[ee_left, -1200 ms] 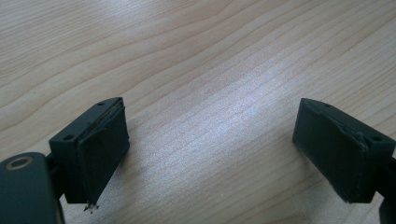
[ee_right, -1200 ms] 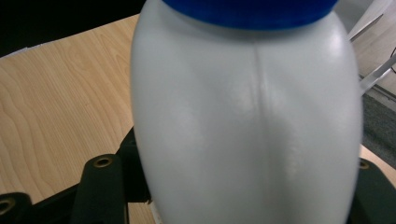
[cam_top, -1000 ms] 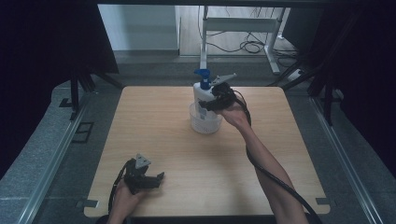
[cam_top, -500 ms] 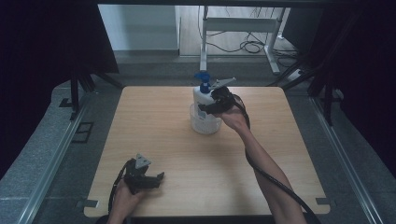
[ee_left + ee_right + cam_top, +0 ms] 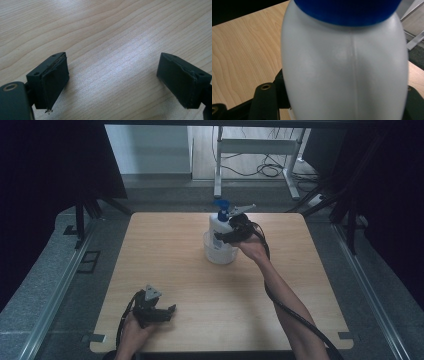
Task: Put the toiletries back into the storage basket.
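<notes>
Bottle (image 5: pixel 220 232) — white w/ blue pump top, upright, long axis vertical — stands inside a clear tub (image 5: pixel 218 254) at the far-middle of the table (image 5: pixel 170 245). Right gripper (image 5: pixel 227 236) is at the bottle's right side, jaws around its body and, judging by the right gripper view, clamped on it (image 5: pixel 344 72). Left gripper (image 5: pixel 159 314) is well apart from the bottle, at the near-left edge, jaws spread, nothing between, bare wood (image 5: pixel 110 32) below. Beyond the bottle: grey floor, desk legs, cables; dark curtains both sides.
</notes>
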Demonstrator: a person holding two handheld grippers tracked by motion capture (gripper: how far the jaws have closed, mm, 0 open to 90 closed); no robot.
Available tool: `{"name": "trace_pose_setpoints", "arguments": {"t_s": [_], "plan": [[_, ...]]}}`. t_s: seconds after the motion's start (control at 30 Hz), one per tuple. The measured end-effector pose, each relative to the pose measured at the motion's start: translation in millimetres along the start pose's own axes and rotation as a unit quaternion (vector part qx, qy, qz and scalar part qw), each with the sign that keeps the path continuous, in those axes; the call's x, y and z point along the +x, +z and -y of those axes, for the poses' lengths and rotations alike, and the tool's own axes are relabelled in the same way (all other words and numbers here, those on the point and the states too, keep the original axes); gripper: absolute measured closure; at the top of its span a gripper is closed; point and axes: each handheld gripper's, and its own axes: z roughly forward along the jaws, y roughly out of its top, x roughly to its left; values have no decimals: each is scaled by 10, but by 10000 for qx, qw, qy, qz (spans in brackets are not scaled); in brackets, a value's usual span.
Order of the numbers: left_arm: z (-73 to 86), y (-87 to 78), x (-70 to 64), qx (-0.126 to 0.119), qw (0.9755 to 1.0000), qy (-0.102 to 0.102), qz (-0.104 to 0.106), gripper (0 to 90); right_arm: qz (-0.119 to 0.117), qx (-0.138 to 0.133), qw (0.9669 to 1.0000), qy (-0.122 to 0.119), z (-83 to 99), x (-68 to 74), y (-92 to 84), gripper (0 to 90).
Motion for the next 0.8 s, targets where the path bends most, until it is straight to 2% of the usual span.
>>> {"name": "trace_pose_setpoints", "arguments": {"t_s": [0.37,0.8], "plan": [[0,0,0,0,10000,-1,0,102,34,51,10000,-74,-19,45,6,318],[0,1,0,-5,10000,-3,1,102,69,1,10000,-27,-71,83,-43,150]]}}
